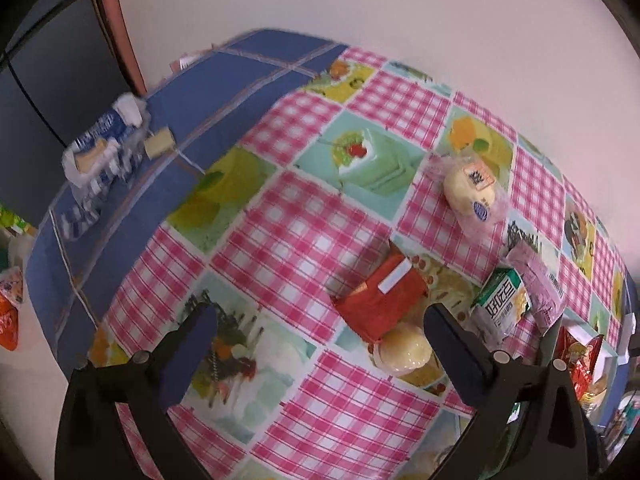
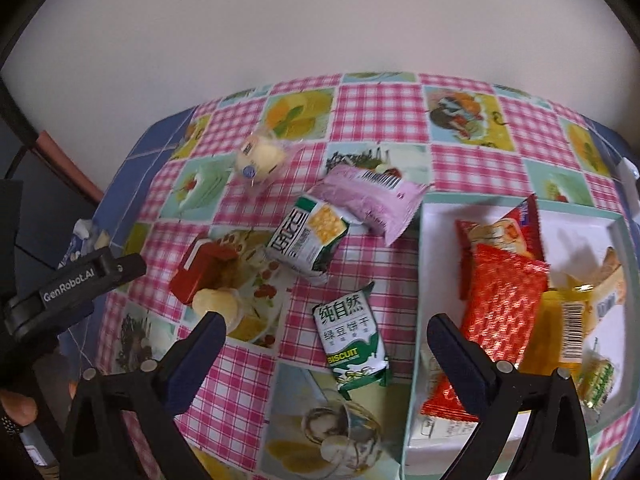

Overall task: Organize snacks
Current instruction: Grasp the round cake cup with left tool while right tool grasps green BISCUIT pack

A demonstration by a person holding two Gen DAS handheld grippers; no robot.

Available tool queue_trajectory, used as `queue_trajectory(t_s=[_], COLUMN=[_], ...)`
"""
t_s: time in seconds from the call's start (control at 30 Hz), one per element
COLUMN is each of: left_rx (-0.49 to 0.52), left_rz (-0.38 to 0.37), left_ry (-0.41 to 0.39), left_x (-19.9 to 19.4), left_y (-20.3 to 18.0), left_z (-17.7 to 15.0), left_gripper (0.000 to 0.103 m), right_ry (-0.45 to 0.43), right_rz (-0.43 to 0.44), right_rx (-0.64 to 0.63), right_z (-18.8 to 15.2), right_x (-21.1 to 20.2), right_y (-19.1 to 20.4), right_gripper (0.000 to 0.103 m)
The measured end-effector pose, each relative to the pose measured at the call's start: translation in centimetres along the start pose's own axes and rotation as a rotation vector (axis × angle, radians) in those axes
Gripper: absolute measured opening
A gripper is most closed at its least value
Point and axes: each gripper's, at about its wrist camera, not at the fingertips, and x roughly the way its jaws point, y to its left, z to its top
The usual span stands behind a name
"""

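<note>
Loose snacks lie on the patterned tablecloth. In the right wrist view I see a green-white biscuit pack (image 2: 354,340), a second green-white pack (image 2: 310,240), a pink packet (image 2: 370,198), a red packet (image 2: 202,268), a round yellow cake (image 2: 216,304) and a wrapped bun (image 2: 260,158). A white box (image 2: 440,216) at the right holds red and yellow packets (image 2: 504,296). My right gripper (image 2: 326,338) is open above the biscuit pack. My left gripper (image 1: 320,332) is open and empty near the red packet (image 1: 380,300) and the cake (image 1: 404,350). The bun (image 1: 472,190) lies beyond.
A blue-white wrapper with cake pieces (image 1: 100,148) lies on the blue cloth edge at the far left. The table stands against a white wall (image 2: 320,20). More packets (image 1: 10,308) sit off the table's left edge. The left gripper body (image 2: 72,284) shows at the left of the right wrist view.
</note>
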Motion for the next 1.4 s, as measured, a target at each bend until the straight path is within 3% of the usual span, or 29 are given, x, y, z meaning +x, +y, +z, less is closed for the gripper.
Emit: queue_trajectory(t_s=[0.17, 0.47, 0.53, 0.6, 0.67, 0.83, 0.9, 1.4], left_rx=[-0.024, 0.053, 0.066, 0.068, 0.069, 0.089, 0.096, 0.219], left_rz=[-0.074, -0.130, -0.131, -0.141, -0.152, -0.176, -0.171, -0.052], left_ry=[0.069, 0.110, 0.126, 0.143, 0.159, 0.183, 0.193, 0.162], left_x=[1.8, 3.6, 4.0, 4.5, 4.9, 5.6, 6.1, 7.4], left_y=[-0.3, -3.0, -3.2, -3.4, -3.6, -4.5, -4.9, -9.0], left_z=[-0.5, -1.4, -1.6, -1.7, -1.9, -2.1, -2.5, -3.2], left_gripper=[0.102, 0.100, 0.085, 0.077, 0.073, 0.051, 0.049, 0.051], right_ry=[0.040, 0.092, 0.101, 0.113, 0.118, 0.123, 0.126, 0.193], right_rz=[0.008, -0.018, -0.028, -0.025, -0.033, -0.026, -0.034, -0.069], right_rx=[-0.006, -0.036, -0.041, -0.039, -0.044, -0.053, -0.061, -0.062], right_z=[-0.3, -0.9, -0.9, -1.0, -1.1, -1.0, -1.1, -1.6], right_x=[1.5, 3.4, 3.6, 3.9, 4.1, 4.1, 4.2, 6.5], right_y=[-0.1, 0.0, 0.0, -0.2, -0.2, -0.1, 0.1, -0.6], right_gripper=[0.091, 0.076, 0.069, 0.064, 0.061, 0.052, 0.052, 0.053])
